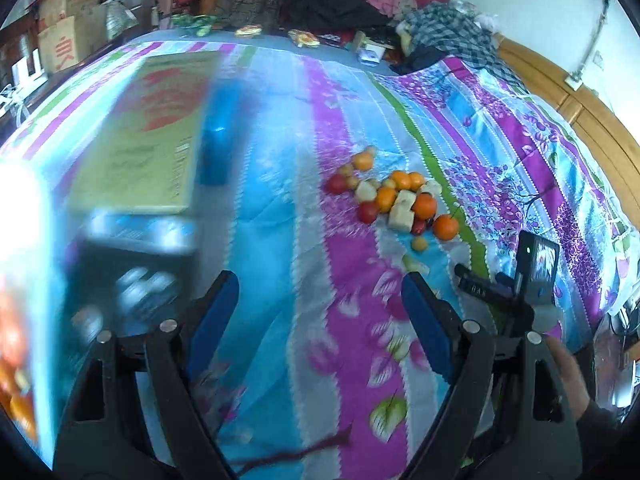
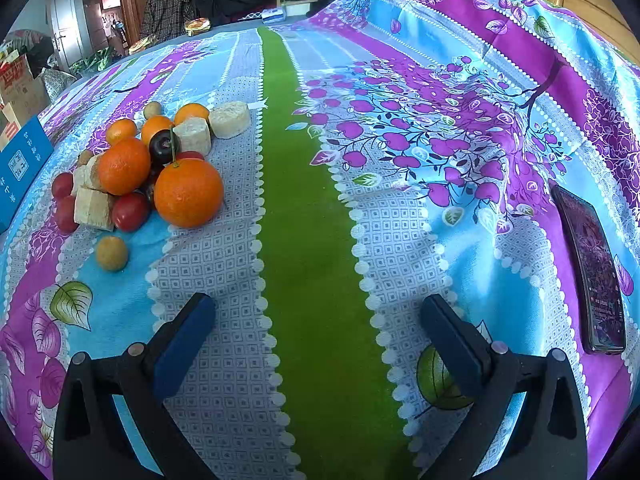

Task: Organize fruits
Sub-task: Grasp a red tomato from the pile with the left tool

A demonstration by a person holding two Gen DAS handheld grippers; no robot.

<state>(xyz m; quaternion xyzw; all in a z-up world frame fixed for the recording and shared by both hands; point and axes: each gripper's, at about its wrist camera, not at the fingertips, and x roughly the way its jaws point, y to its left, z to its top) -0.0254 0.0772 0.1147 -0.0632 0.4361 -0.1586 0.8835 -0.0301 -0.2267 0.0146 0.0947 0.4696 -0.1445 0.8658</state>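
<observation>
The fruit pile [image 2: 140,172] lies on the bed's floral quilt [image 2: 320,200] at ten o'clock of the right gripper [image 2: 316,340]: glossy oranges, red cherry tomatoes, a dark cherry, tan longans and pale cut chunks, all touching. A blue card [image 2: 20,168] at nine o'clock bears white characters too small to read. Both the right gripper and the left gripper [image 1: 320,320] stand apart, empty.

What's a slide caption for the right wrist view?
Open right hand-held gripper above floral bedspread; fruit pile front-left, phone at right.

Fruit pile [image 2: 148,172] on bedspread [image 2: 320,200] — phone [image 2: 592,272] far right.
</observation>
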